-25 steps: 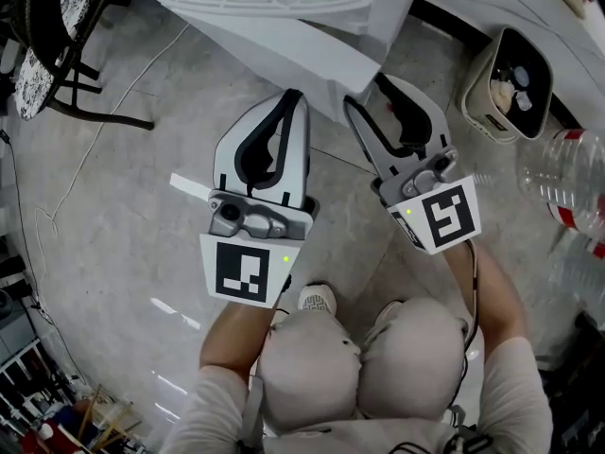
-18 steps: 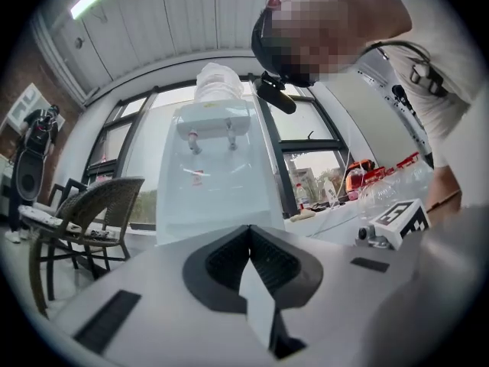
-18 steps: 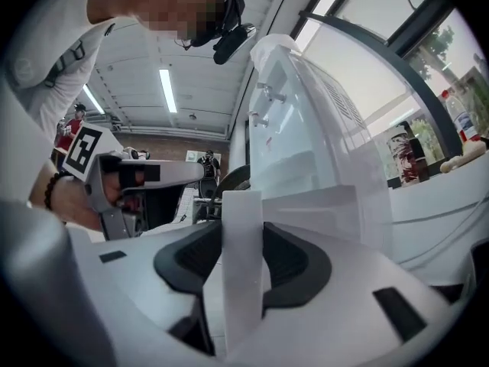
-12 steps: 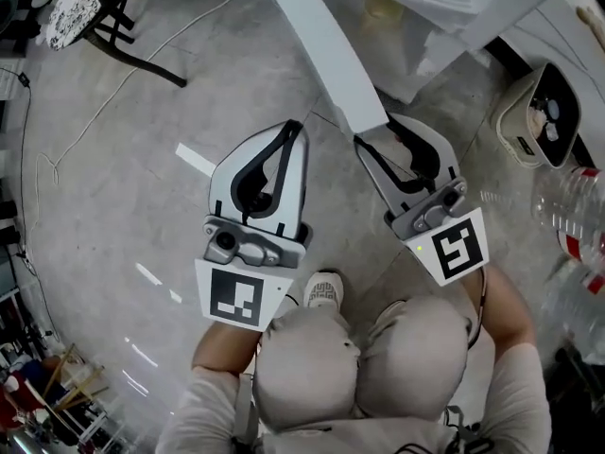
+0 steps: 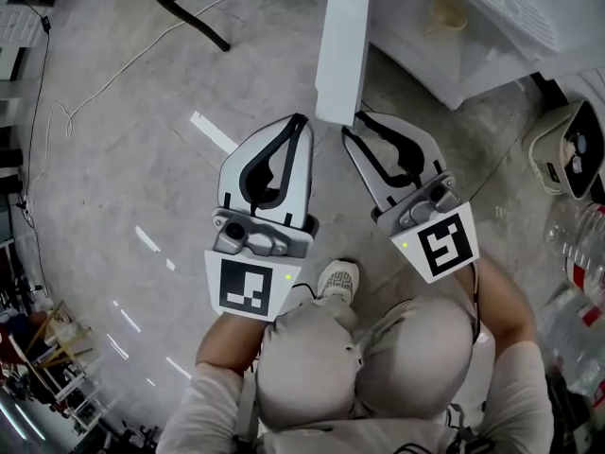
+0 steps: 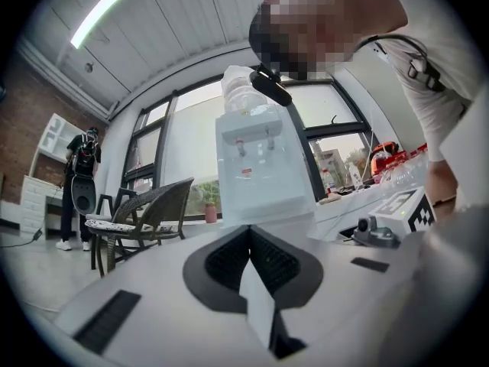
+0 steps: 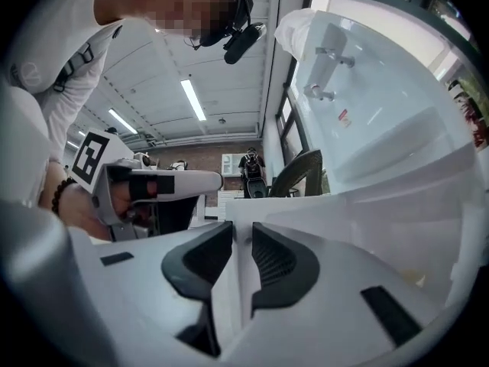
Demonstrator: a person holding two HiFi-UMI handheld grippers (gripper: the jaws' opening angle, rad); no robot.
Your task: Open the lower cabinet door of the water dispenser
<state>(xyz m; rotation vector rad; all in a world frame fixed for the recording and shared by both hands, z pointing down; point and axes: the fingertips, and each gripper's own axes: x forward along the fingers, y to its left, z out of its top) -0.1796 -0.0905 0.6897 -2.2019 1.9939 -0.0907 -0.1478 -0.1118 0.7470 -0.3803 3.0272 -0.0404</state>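
L: left gripper [image 5: 300,120] has its jaws pressed together w/ nothing in them. It hovers over the bare floor [image 5: 123,178], just beside the door, not touching it afaict.

Mid: door [image 5: 342,45] is already well open. It's a white panel seen edge-on in the head view, running from the top of frame down to the right gripper, free edge nearest the person.

Right gripper [image 5: 353,124]: jaws have just been closing and are now narrow, w/ the door's free edge between them. In the right gripper view the white panel fills the gap, so it reads as a pinch on the door.

R: cabinet [image 5: 425,60] of the water dispenser [image 5: 501,3] stands exposed. Sth yellowish inside, can't tell what. Far R are a bin [image 5: 564,149] and bottles [image 5: 579,253], near but apart from the door.

Step in hand, IMO: finish the swing, task nearly done. To do it well:
- Hold the edge deep in the pads, not at the tips. The panel is thin and smooth, so it's prob slippery.
- Follow the hinge arc. Turn the wrist w/ the door, don't drag it in a straight line.
- Light squeeze only, no twisting the panel.
- Leave the left gripper out of the door's path.
- Go slow near the end stop, then let go cleanly.
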